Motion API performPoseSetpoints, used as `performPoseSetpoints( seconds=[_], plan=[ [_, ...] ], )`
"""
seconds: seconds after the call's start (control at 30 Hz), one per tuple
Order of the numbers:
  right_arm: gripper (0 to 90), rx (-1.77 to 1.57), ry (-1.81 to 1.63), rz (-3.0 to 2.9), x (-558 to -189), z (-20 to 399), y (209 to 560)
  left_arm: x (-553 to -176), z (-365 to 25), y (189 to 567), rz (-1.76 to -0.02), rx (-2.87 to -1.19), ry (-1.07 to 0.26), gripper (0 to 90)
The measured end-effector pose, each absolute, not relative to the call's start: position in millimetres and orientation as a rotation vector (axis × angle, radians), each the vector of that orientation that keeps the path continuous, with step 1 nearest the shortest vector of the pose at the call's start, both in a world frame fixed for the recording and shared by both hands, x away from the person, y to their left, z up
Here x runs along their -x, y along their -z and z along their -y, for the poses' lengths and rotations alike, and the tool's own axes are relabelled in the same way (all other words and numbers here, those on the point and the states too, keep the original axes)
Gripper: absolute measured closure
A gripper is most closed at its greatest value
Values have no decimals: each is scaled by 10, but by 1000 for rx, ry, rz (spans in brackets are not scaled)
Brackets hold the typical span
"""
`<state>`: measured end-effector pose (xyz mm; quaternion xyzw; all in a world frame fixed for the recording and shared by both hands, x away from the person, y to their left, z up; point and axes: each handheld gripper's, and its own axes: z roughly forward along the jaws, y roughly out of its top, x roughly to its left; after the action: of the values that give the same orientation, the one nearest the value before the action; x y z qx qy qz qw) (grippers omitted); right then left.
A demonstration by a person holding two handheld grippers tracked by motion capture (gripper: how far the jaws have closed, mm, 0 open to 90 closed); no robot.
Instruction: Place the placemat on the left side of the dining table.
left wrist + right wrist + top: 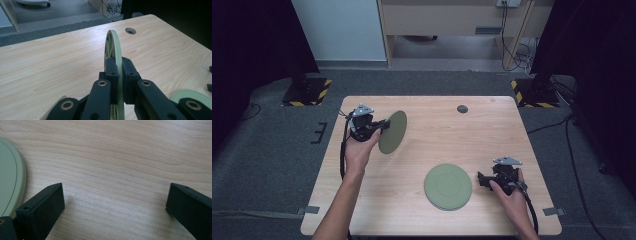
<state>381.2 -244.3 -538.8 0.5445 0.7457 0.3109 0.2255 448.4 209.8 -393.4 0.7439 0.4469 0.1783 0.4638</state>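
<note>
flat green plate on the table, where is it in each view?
High view: flat green plate lies right of centre, near the front edge, beside the right hand-held gripper.
Left gripper view: its rim peeks in at bottom right.
Right gripper view: its edge is at far left.
Shared landmark: the light wood table.

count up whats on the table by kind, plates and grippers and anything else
Round pale green plates: 2, one held on edge in the left gripper, one lying flat on the light wooden table
Black handheld grippers: 2, the left shut on the plate, the right gripper with jaws open beside the flat plate
Round dark cable hole in the table: 1
Total: 5
</note>
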Motion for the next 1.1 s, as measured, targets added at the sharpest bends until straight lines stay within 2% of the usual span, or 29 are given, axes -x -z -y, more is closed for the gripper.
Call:
performPoseSetpoints(
  seconds=[1.1],
  plan=[
    [22,-1502,-857,-2056,-3812,2442,5388,-4489,-2271,4208,-1156,-1807,-408,854]
  ],
)
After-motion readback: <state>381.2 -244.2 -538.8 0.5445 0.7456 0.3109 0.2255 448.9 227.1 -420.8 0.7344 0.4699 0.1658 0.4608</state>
